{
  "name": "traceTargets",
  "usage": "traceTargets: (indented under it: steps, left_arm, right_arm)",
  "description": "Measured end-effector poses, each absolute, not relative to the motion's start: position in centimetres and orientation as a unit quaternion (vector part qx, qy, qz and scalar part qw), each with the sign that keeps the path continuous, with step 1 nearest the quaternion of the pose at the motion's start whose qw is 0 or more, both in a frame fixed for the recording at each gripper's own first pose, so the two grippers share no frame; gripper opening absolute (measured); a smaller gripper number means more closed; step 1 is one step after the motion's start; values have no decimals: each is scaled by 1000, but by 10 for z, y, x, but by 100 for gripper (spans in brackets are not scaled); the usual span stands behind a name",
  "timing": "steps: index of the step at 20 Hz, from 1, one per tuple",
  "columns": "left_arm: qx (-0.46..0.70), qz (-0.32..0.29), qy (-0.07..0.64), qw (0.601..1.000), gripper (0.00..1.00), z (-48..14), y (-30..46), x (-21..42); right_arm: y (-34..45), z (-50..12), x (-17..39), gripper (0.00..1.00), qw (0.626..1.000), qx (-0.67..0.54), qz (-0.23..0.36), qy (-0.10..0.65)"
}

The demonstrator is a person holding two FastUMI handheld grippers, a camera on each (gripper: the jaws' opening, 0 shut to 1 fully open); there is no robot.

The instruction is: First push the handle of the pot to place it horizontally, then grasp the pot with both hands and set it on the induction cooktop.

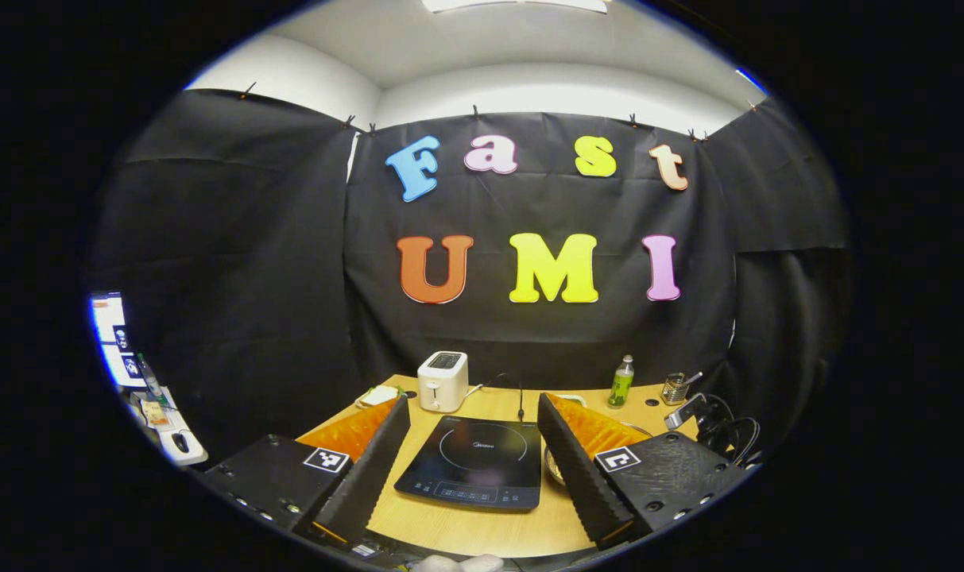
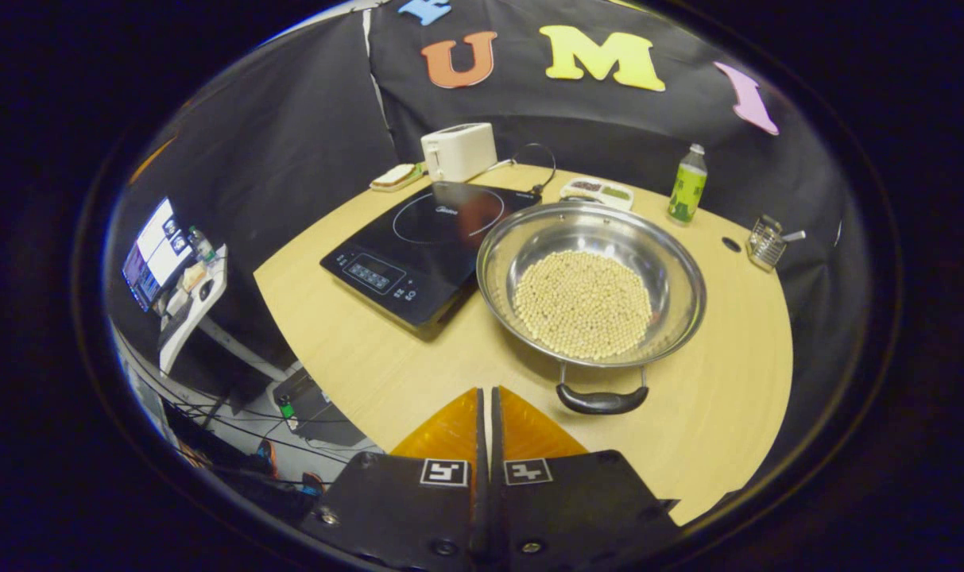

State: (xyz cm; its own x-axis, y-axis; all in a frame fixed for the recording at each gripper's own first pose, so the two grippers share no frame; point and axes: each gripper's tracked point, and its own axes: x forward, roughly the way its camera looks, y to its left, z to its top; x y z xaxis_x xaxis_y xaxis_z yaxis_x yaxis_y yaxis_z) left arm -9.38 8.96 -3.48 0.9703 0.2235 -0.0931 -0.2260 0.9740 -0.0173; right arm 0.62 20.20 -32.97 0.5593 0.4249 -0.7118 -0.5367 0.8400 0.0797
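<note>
While the right gripper (image 2: 486, 401) hangs above the table's (image 2: 354, 349) near edge with fingers clenched on nothing, probably readied to push, the pot (image 2: 591, 282) of beans sits just right of the induction cooktop (image 2: 422, 238), its black handle (image 2: 601, 400) facing near. The left gripper (image 1: 475, 453) is spread wide, empty. Bare wood surrounds the handle.

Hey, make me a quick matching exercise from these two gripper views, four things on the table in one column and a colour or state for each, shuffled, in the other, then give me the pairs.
Things:
1. toaster
2. pot
3. induction cooktop
4. bottle

Descriptions:
A. black, nothing on it
B. green, standing upright
C. white, at the back of the table
D. shiny metal, holding pale beans

Pairs: 1-C, 2-D, 3-A, 4-B
</note>
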Motion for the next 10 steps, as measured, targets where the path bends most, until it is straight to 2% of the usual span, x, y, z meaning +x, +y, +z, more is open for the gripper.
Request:
traceTargets:
  steps: [2,4,5,6,7,8,10]
  left_arm:
    - [-17,120,49,991,96,-37,90,-95]
    - [-18,123,51,991,96,-38,89,-94]
    - [-17,123,51,991,96,-37,88,-95]
    - [-18,122,52,991,96,-38,87,-94]
    - [-22,118,52,991,96,-39,83,-91]
    - [-26,116,54,992,96,-41,79,-87]
    - [-30,114,55,992,96,-41,75,-85]
  right_arm:
    - [204,-337,12,0,878,-79,269,387]
    - [206,-342,15,0,876,-63,265,397]
    - [205,-343,19,4,877,-55,263,399]
    - [202,-345,23,0,877,-55,258,401]
    - [197,-348,27,4,878,-55,251,405]
    - [192,-350,31,0,878,-49,243,409]
    - [183,-353,35,3,879,-34,231,416]
